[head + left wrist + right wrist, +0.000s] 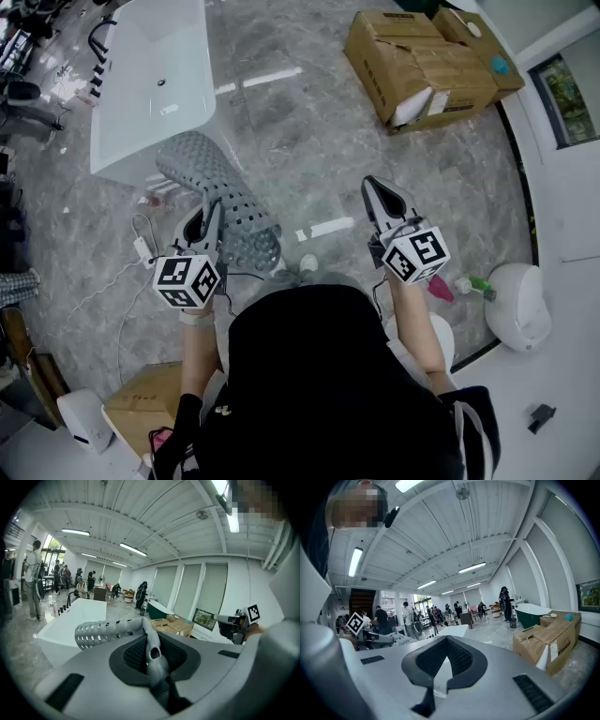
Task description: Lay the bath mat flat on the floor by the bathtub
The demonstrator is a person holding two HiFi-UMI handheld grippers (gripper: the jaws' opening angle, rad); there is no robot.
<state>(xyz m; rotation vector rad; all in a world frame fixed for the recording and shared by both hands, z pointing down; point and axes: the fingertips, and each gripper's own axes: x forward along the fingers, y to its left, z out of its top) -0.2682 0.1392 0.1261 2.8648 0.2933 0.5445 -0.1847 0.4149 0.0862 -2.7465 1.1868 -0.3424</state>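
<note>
Rubber bath mat [220, 192] [103, 632], grey and punched with rows of round holes, is clamped at one folded edge between the nearly closed jaws of the left gripper [208, 208] [154, 658]. Its ribbed black pads press the fold from both sides. From the grip the mat runs far and left as a curled, half-rolled strip, not flat. Its far end lies close to the near corner of the white, smooth-walled, rectangular bathtub [150, 84] [70, 620]. Whether that end touches the ground cannot be told.

The right gripper [380, 192] [440, 667], well apart on the right, has its jaws together with nothing between them.

Under both lies a glossy grey marble-patterned floor [309, 131], bare between the tub and the right gripper. A thin white cable [131, 253] trails on the near left beside the left gripper. Brown cardboard boxes [422, 61] [548, 644], flaps open, stand at the far right, well apart from the mat.
</note>
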